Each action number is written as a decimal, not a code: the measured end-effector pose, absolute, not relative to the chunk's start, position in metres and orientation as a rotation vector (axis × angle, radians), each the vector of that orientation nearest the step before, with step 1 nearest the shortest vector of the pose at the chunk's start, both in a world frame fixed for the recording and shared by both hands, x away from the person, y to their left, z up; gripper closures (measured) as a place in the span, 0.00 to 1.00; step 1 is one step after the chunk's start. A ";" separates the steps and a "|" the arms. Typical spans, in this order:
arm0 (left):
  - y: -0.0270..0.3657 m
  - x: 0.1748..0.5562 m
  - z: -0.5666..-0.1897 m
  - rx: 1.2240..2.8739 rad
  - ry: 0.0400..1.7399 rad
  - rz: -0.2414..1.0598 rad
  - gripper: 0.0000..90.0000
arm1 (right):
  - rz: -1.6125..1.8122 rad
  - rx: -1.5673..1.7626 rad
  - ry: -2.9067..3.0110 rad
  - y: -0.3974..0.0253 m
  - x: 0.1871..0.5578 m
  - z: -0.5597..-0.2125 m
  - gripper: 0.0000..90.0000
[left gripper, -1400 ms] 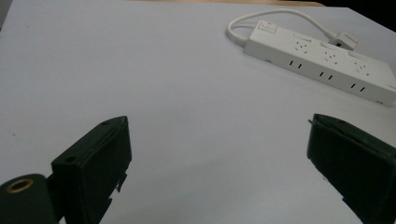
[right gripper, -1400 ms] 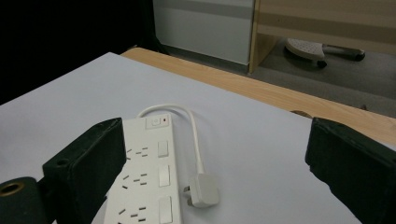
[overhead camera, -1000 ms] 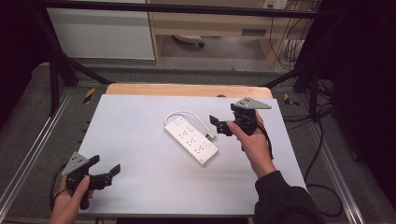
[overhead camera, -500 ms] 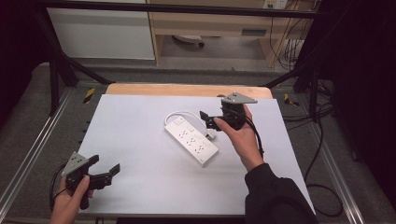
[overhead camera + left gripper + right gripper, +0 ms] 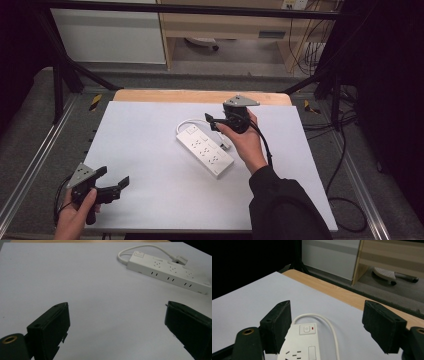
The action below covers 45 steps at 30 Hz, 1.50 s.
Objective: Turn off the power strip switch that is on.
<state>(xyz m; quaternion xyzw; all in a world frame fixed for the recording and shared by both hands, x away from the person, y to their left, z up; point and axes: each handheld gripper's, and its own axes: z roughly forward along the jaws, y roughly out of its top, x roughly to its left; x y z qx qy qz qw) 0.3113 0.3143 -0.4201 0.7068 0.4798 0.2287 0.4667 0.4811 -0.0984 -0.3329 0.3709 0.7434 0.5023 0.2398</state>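
approaching the white plastic power strip with spread jaws, right gripper hovers above its switch end; left gripper idles released; next: descend, clamp.

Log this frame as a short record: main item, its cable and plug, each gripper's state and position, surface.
main item: white power strip, lying flat, diagonal
cable and plug: white cable loops from the switch end to the plug beside the strip
right gripper: open, above the strip's switch end, holding nothing
left gripper: open, near front-left corner, apart from the strip
surface: white table
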 end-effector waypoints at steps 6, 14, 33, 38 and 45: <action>0.314 0.311 -0.420 1.732 1.169 0.556 0.07 | 1.365 0.989 2.037 -0.093 0.484 -0.336 0.42; 0.315 0.311 -0.419 1.724 1.171 0.558 0.07 | 1.342 0.946 2.023 -0.089 0.491 -0.337 0.69; 0.312 0.310 -0.418 1.742 1.150 0.567 0.07 | 1.313 1.008 2.023 -0.082 0.516 -0.343 1.00; 0.316 0.310 -0.417 1.723 1.161 0.575 0.07 | 1.315 1.029 2.037 -0.079 0.519 -0.348 1.00; 0.313 0.310 -0.418 1.750 1.153 0.581 0.07 | 1.301 1.030 2.083 -0.075 0.522 -0.356 1.00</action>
